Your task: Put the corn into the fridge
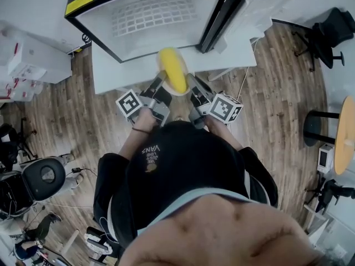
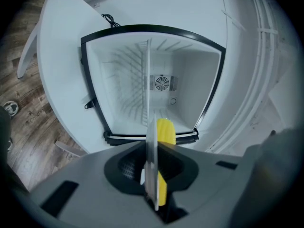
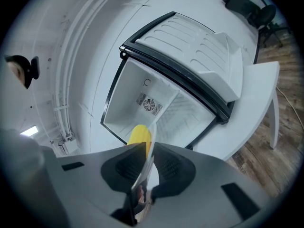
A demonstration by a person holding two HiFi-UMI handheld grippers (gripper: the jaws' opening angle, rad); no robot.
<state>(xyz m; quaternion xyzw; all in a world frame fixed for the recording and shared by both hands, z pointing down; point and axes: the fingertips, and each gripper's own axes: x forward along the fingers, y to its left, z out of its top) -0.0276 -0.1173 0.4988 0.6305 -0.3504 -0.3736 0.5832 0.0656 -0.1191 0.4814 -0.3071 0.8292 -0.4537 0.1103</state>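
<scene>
Both grippers are up at the open fridge (image 1: pixel 147 15) here, carrying 1 plate (image 2: pixel 151 175) between them. The left gripper (image 1: pixel 157 86) has its jaws nearly together, clamped on the plate's rim. In the left gripper view the rim runs as a thin edge straight up between the pads. The right gripper (image 1: pixel 191 85) does the same on the opposite rim, jaws pinched tight on it.

The corn (image 1: pixel 173 70) lies on the plate, yellow, lengthways, pointing at the fridge mouth. It sits between the 2 grippers, over the white table (image 1: pixel 108 73), just in front of the opening and not yet inside.

The fridge stands on that table with its door (image 1: pixel 260 1) swung wide to the right in the head view. Inside are white walls, wire shelves and a round fan grille (image 2: pixel 162 83) on the back wall. Both gripper views look straight into the cavity past the corn's tip.
</scene>
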